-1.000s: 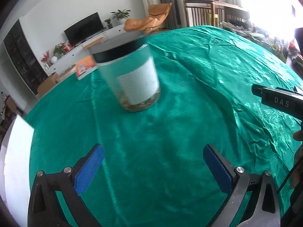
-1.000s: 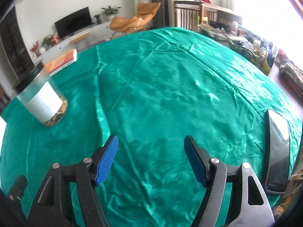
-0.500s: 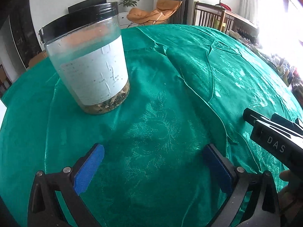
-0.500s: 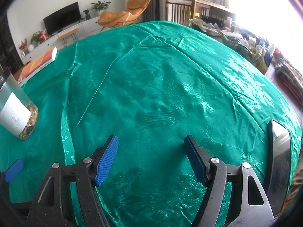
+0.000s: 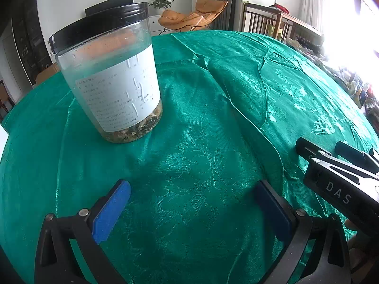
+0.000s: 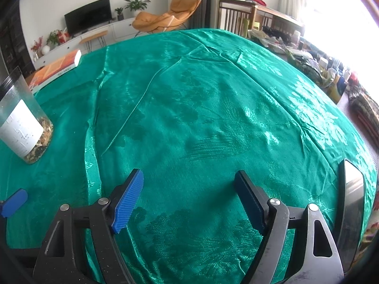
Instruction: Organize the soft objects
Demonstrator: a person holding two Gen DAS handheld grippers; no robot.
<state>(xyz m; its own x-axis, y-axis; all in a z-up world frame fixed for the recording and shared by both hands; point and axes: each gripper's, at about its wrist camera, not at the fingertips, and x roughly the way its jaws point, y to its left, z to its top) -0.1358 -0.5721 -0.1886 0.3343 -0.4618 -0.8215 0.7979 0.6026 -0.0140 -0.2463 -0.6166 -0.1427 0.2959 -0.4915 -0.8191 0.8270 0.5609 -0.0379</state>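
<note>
A shiny green cloth (image 5: 213,123) with a woven leaf pattern covers the table; it also fills the right wrist view (image 6: 201,108), wrinkled in long folds. My left gripper (image 5: 191,208) is open and empty, low over the cloth near the front edge. My right gripper (image 6: 189,196) is open and empty, low over the cloth. Its black body (image 5: 341,184) shows at the right of the left wrist view. A blue pad of the left gripper (image 6: 14,202) shows at the left edge of the right wrist view.
A clear plastic jar (image 5: 111,80) with a black lid and white label stands on the cloth ahead-left of the left gripper; it also shows in the right wrist view (image 6: 21,123). A phone (image 6: 350,203) lies at the right edge. An orange book (image 6: 56,68) lies at the far left.
The left gripper has moved closer to the jar and lower. The right gripper has come lower and forward over the cloth. Both stayed open.
</note>
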